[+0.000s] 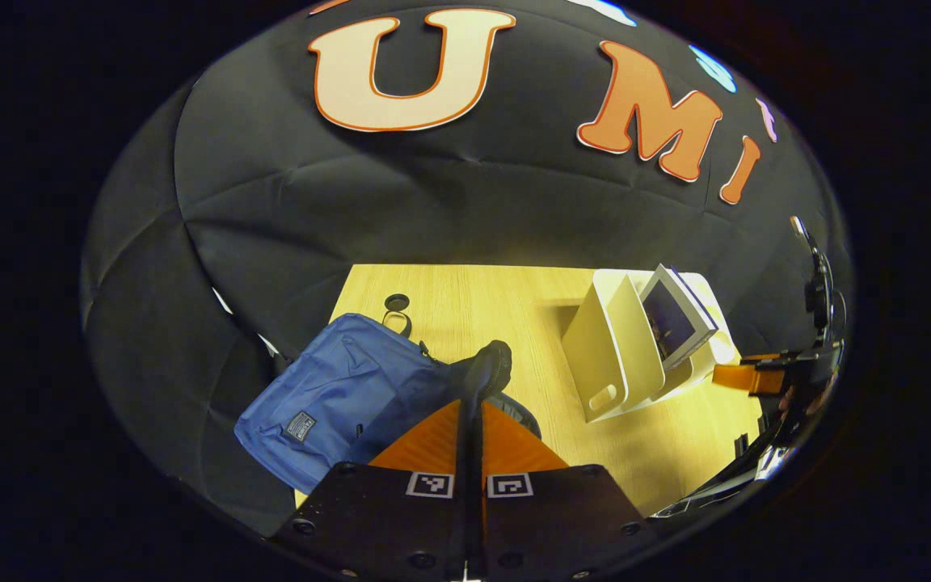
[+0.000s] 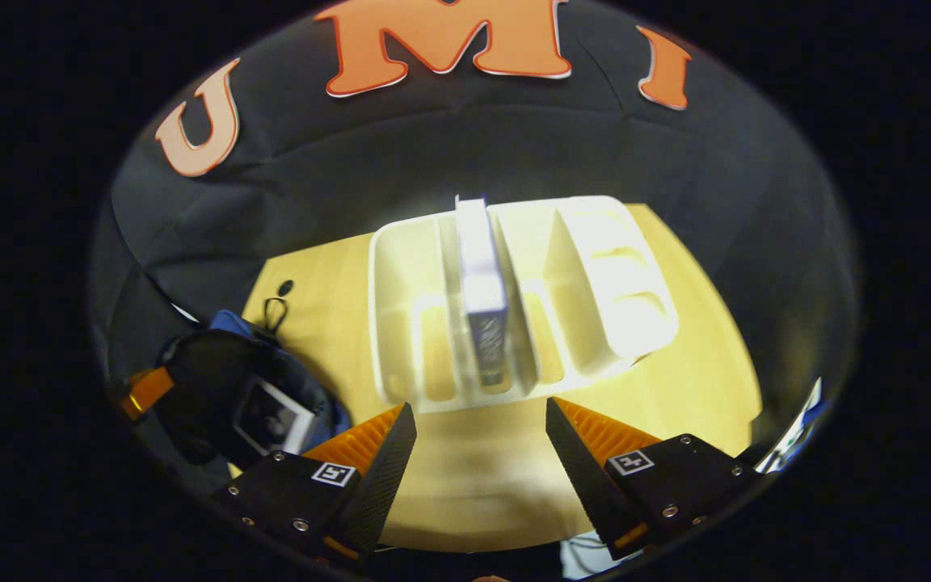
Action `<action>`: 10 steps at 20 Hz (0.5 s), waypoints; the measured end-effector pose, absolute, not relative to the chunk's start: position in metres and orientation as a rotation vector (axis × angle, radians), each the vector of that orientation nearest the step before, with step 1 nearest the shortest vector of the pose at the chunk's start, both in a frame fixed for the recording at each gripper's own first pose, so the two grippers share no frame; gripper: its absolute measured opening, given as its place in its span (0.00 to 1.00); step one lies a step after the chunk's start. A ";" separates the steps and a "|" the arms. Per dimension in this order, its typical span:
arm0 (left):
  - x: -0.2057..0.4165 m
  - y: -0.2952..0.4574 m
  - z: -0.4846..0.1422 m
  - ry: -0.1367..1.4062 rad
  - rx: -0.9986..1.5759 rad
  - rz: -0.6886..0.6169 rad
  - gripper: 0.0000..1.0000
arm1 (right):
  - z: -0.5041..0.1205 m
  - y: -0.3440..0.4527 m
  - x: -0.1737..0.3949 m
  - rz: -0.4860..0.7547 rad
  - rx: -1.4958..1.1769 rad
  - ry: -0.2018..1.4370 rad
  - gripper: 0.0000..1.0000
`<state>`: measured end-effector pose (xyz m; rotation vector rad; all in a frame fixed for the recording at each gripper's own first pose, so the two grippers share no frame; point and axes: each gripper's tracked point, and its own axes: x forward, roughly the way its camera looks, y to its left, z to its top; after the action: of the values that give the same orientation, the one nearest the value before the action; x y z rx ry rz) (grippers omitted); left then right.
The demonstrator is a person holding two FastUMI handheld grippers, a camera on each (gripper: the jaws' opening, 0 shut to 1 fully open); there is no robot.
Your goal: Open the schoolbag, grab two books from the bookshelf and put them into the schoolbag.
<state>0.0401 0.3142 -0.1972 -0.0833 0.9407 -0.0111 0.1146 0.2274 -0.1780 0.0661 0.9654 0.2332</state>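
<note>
One book stands upright in the white bookshelf on the wooden table, so I judge the second fetch is the step in hand.

Left gripper view: the left gripper has its fingers pressed together, holding up what looks like a dark flap of the blue schoolbag; whether both fingers actually clamp it I cannot tell. The bag lies at about 8 o'clock on the table, the bookshelf at 3 o'clock with the book leaning inside. The right gripper shows at the far 3 o'clock edge.

Right gripper view: the right gripper's own fingers are spread wide and empty, aimed at the book at 12 o'clock. At 8 o'clock the schoolbag's mouth gapes, and a book already lies inside, something the left gripper view hides behind the flap.

Next, the right gripper must advance, straddle the standing book's spine and close before lifting.
</note>
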 end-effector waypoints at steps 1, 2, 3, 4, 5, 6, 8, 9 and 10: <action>0.039 0.314 -0.197 0.941 -0.089 -0.010 0.01 | -0.169 0.224 0.137 0.235 0.051 0.942 0.97; 0.038 0.314 -0.198 0.942 -0.092 -0.010 0.01 | -0.162 0.226 0.149 0.248 0.052 0.952 0.97; 0.038 0.314 -0.198 0.941 -0.098 -0.007 0.01 | -0.158 0.234 0.157 0.264 0.070 0.968 0.98; 0.039 0.314 -0.197 0.939 -0.100 -0.008 0.01 | -0.158 0.237 0.168 0.265 0.068 0.987 0.98; 0.038 0.314 -0.198 0.938 -0.102 -0.006 0.01 | -0.161 0.241 0.180 0.269 0.058 0.992 0.98; 0.038 0.313 -0.197 0.937 -0.102 -0.008 0.01 | -0.164 0.241 0.191 0.263 0.034 0.993 0.98; 0.037 0.315 -0.198 0.939 -0.104 -0.007 0.01 | -0.172 0.252 0.205 0.282 0.025 1.033 0.98; 0.037 0.315 -0.198 0.939 -0.104 -0.004 0.01 | -0.177 0.260 0.210 0.303 0.023 1.058 0.98; 0.037 0.315 -0.198 0.940 -0.107 -0.006 0.01 | -0.183 0.266 0.214 0.318 0.011 1.081 0.98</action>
<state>0.0367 0.3151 -0.1979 -0.1072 0.9402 -0.0056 0.2136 0.2660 -0.1834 0.0106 1.0811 0.3182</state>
